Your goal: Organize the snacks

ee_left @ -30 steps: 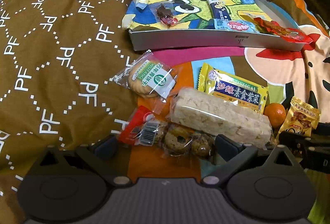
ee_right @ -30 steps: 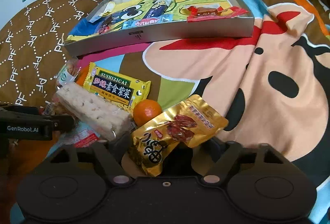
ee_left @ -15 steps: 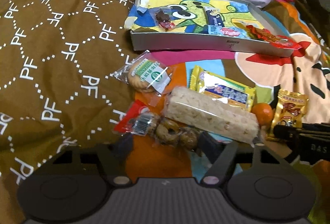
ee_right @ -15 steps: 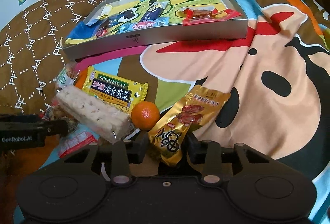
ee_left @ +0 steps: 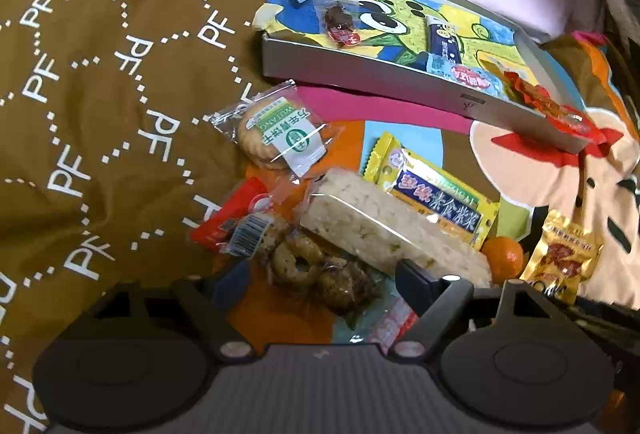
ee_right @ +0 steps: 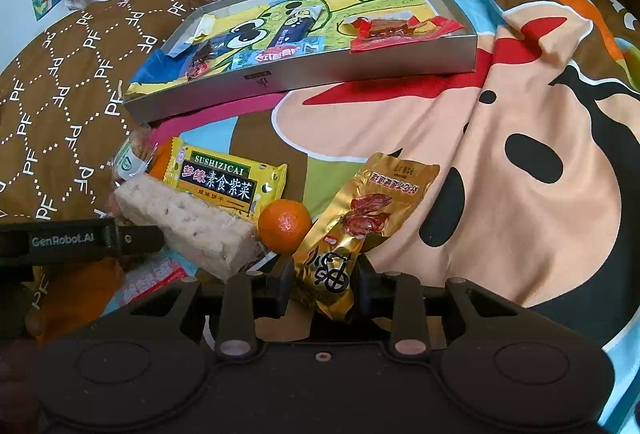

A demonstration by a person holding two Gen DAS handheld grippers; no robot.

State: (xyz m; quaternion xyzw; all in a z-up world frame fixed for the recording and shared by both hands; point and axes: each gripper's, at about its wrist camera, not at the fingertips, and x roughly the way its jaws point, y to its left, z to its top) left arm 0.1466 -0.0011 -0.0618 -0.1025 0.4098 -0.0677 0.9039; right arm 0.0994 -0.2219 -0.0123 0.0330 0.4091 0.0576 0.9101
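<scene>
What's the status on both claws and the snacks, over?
Right claw shut on gold packet. Left claw opening around ring snacks. Tray ahead, path clear.

Snack packets crowd the bedspread [ee_right: 500, 122] at left, just below the grey tray [ee_right: 360, 64]. Right of the gold packet [ee_right: 360, 218], the bedspread lies open up to the tray.

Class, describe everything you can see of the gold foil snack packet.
The gold foil snack packet is a shiny, crinkled pouch with a picture of reddish-brown food and dark characters. It lies lengthwise on the cartoon bedspread, tilted away to the right, beside the small orange. The right gripper has its jaws clamped on the near end.
</scene>
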